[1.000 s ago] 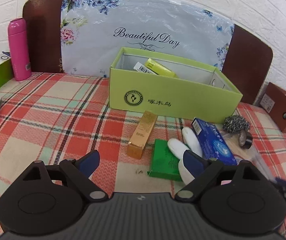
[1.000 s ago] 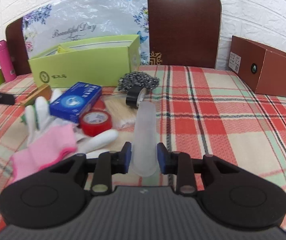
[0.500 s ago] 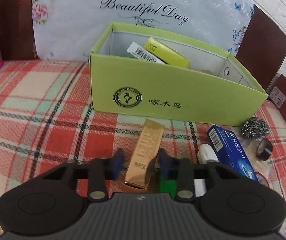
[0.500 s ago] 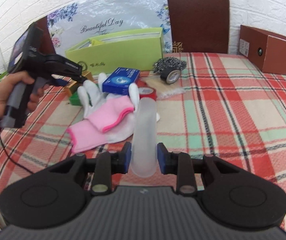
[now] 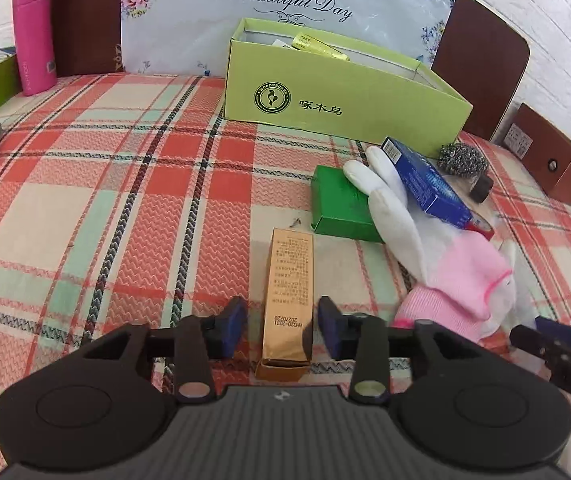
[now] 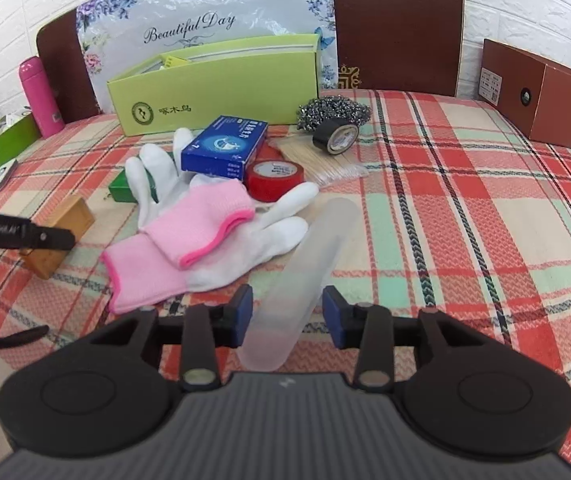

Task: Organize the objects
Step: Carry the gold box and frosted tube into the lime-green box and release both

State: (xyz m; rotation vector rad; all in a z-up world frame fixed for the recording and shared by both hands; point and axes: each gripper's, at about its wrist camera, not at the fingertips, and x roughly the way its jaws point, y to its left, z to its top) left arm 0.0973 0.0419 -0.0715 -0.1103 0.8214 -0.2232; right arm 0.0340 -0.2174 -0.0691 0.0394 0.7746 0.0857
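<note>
Plaid cloth (image 5: pixel 125 184), seemingly freed gold box (image 5: pixel 288 296)

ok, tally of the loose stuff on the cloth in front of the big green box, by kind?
Small boxes: 3, gold, green, blue
Gloves: 2
Tape rolls: 2, red, black
Steel scourer: 1
Bag of sticks: 1
Clear tube: 1
Total: 10

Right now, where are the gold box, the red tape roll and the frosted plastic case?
gold box (image 5: pixel 290 276), left wrist view, top face.
red tape roll (image 6: pixel 274 176), right wrist view, upper rim.
frosted plastic case (image 6: pixel 305 276), right wrist view, mid-body.
</note>
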